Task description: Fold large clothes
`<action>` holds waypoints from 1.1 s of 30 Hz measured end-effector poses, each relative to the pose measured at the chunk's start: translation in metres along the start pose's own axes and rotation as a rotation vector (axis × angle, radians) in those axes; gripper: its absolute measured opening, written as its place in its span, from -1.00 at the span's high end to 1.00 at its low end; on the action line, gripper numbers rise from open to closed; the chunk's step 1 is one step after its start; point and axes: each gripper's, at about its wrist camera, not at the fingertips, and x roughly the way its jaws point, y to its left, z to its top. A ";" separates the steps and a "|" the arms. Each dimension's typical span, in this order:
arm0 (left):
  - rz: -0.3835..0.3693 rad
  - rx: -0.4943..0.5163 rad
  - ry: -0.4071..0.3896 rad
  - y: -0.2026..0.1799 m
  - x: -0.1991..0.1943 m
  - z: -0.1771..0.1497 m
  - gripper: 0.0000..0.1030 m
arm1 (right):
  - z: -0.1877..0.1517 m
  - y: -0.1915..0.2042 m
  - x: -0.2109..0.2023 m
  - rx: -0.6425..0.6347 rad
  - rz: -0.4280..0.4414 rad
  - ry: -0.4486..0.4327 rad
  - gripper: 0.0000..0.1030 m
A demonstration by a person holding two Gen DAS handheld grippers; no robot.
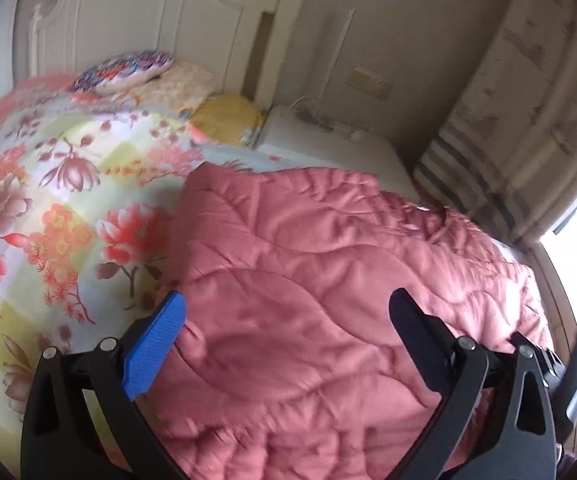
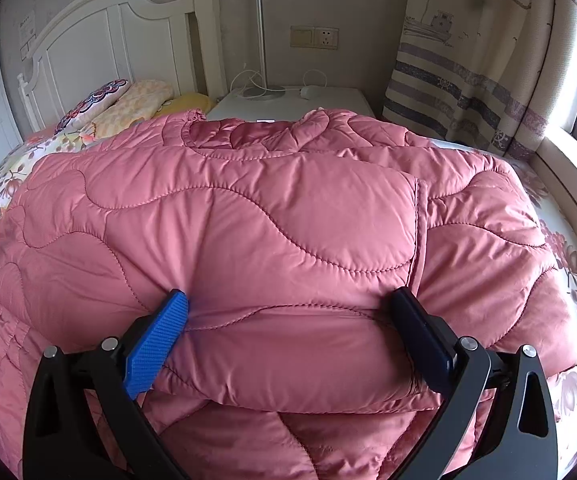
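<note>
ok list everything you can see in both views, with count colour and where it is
quilted jacket: one, pink, spread over the bed, partly folded
bedspread: one, floral in orange, yellow and white, under the jacket
pillows: three, one patterned red and blue, one pale orange check, one yellow, stacked at the headboard
headboard: one, white, at the far end of the bed
nightstand: one, white, beside the bed
lamp: one, silver pole, standing on the nightstand
cable: white, coiled at the lamp base
wall socket: one plate, yellowish, above the nightstand
curtain: one, cream with boat print and stripes, by the window
left gripper: black with blue pad, open over the jacket
right gripper: black with blue pads, open around a jacket fold
</note>
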 end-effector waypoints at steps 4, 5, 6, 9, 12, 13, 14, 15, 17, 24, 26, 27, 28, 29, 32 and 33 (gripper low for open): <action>0.088 0.093 0.095 0.000 0.043 -0.001 -0.96 | 0.000 0.000 0.000 0.004 0.006 -0.003 -0.90; 0.092 0.104 0.086 0.000 0.042 -0.001 -0.96 | 0.000 -0.001 -0.001 0.004 0.008 -0.004 -0.90; 0.085 0.096 0.082 0.002 0.040 0.000 -0.95 | 0.000 -0.001 -0.001 0.005 0.009 -0.004 -0.90; 0.000 -0.005 0.037 0.013 0.025 0.012 -0.95 | -0.001 -0.001 0.000 0.010 0.015 -0.002 -0.90; -0.013 -0.018 0.058 0.019 0.035 0.020 -0.95 | 0.000 -0.002 0.000 0.016 0.022 -0.001 -0.90; 0.012 0.008 0.075 0.017 0.040 0.019 -0.95 | 0.000 -0.002 0.000 0.017 0.023 -0.001 -0.90; 0.039 0.032 0.097 0.018 0.049 0.020 -0.95 | 0.000 -0.003 0.000 0.018 0.025 -0.001 -0.90; 0.054 0.041 0.122 0.018 0.058 0.020 -0.96 | 0.000 -0.003 0.000 0.020 0.029 -0.002 -0.90; 0.046 0.005 0.140 0.023 0.060 0.026 -0.96 | 0.000 -0.004 0.000 0.025 0.036 -0.003 -0.90; -0.016 -0.066 0.090 0.023 0.047 0.072 -0.95 | 0.000 -0.006 0.000 0.032 0.046 -0.001 -0.91; 0.000 -0.025 0.134 0.015 0.065 0.079 -0.95 | 0.000 -0.006 0.001 0.033 0.048 0.000 -0.91; 0.023 -0.008 0.152 0.012 0.074 0.080 -0.95 | 0.000 -0.006 0.001 0.034 0.049 0.001 -0.91; 0.066 0.021 0.171 0.010 0.088 0.080 -0.95 | 0.000 -0.006 0.001 0.036 0.052 0.001 -0.91; 0.099 0.049 0.184 0.008 0.098 0.079 -0.96 | 0.000 -0.007 0.001 0.037 0.054 0.001 -0.91; 0.164 0.101 0.156 0.002 0.105 0.074 -0.96 | 0.000 -0.007 0.001 0.035 0.065 0.000 -0.91; 0.184 0.103 0.145 0.001 0.102 0.074 -0.96 | 0.000 -0.007 0.001 0.035 0.065 0.001 -0.91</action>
